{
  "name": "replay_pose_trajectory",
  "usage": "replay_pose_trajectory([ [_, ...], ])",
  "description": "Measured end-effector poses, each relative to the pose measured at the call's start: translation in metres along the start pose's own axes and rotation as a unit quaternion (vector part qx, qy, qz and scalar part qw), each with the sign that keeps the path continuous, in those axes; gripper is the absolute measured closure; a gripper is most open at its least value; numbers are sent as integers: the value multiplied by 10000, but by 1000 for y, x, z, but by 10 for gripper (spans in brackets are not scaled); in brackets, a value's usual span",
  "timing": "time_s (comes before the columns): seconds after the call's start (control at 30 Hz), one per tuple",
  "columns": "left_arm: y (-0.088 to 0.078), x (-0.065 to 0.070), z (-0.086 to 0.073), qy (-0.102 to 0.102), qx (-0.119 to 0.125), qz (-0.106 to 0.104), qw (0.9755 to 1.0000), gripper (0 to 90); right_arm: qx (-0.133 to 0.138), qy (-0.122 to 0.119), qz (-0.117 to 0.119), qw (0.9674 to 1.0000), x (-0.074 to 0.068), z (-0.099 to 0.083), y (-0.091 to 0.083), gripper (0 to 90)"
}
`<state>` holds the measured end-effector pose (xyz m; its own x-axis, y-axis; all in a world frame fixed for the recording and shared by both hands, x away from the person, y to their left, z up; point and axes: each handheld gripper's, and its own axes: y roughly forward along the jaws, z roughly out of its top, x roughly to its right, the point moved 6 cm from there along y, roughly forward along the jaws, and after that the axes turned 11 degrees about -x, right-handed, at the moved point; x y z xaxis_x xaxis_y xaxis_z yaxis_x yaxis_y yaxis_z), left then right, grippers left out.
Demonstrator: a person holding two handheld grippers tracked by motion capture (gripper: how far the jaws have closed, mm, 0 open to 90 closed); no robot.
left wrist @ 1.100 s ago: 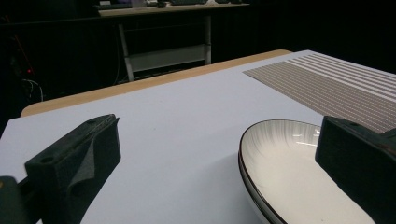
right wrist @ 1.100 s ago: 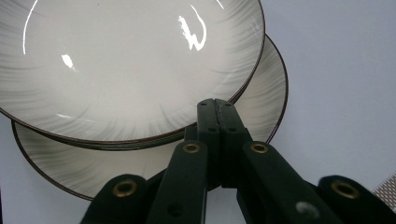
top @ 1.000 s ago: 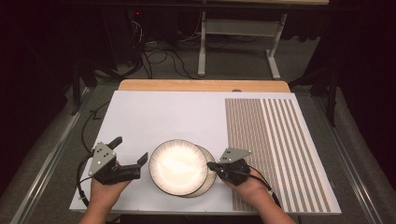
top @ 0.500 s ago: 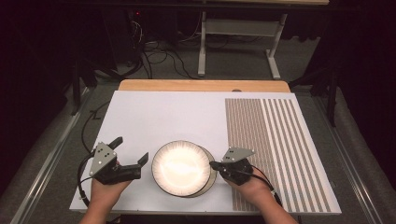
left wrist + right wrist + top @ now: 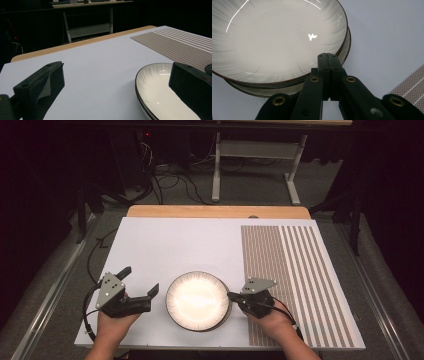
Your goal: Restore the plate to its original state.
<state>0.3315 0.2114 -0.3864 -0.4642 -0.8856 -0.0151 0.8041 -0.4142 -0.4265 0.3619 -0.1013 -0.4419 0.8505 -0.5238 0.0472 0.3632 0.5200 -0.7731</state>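
Observation:
Two white plates with dark rims lie stacked (image 5: 197, 300) near the table's front edge, the top plate (image 5: 274, 37) sitting a little askew on the lower one (image 5: 345, 48). My right gripper (image 5: 230, 295) is at the stack's right side. Its jaws are pressed together with nothing between them, and their tip (image 5: 327, 56) reaches over the top plate's rim. My left gripper (image 5: 139, 280) stands open on the table just left of the stack, apart from it. The left gripper view shows the plates (image 5: 160, 85) beside the far jaw of that gripper (image 5: 115, 70).
The white table top (image 5: 165, 245) has a brown striped mat (image 5: 295, 270) on its right side and a wooden edge (image 5: 215, 211) at the back. Beyond it are a metal desk frame (image 5: 250, 165) and cables (image 5: 165, 175) on the dark floor.
The right gripper and the plate stack have shifted very slightly to the right. The left gripper has stayed put.

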Motion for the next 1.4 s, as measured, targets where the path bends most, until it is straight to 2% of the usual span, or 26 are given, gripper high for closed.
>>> replay_pose_trajectory([
  [0.2,1,1,0,-2,-8,-9,10000,4,32,110,-12,9999,4,-3,-6,900],
  [0.4,2,1,-1,-4,-48,-28,10000,4,21,83,-46,10000,5,-5,-6,900],
  [0.53,2,0,-2,-12,-54,-33,10000,4,159,226,-68,9996,9,-6,-12,900],
  [0.57,2,0,-2,-11,-56,-36,10000,4,264,322,-130,9990,14,-7,-18,900],
  [0.63,3,1,-2,5,-88,-45,10000,4,348,367,-164,9986,18,-8,-23,900],
  [0.87,6,1,-4,-5,-143,-50,9999,4,579,553,-363,9961,31,-15,-44,830],
  [0.93,7,1,-5,-12,-160,-59,9999,4,749,669,-442,9940,36,-18,-55,745],
  [1.03,7,2,-5,-9,-182,-67,9998,4,831,748,-502,9925,40,-22,-63,702],
  [1.17,9,3,-6,0,-197,-72,9998,4,1043,938,-731,9874,48,-32,-80,527],
  [1.2,9,3,-6,20,-213,-73,9997,4,1043,938,-731,9874,48,-32,-80,527],
  [1.3,9,3,-6,24,-226,-80,9997,4,1184,1026,-898,9836,53,-37,-90,413],
  [1.33,10,4,-6,24,-225,-82,9997,4,1331,1078,-964,9805,55,-40,-96,335],
  [1.37,10,4,-6,24,-225,-82,9997,4,1398,1126,-991,9788,56,-42,-99,294],
  [1.4,10,4,-6,22,-222,-83,9997,4,1398,1126,-991,9788,56,-42,-99,294],
])
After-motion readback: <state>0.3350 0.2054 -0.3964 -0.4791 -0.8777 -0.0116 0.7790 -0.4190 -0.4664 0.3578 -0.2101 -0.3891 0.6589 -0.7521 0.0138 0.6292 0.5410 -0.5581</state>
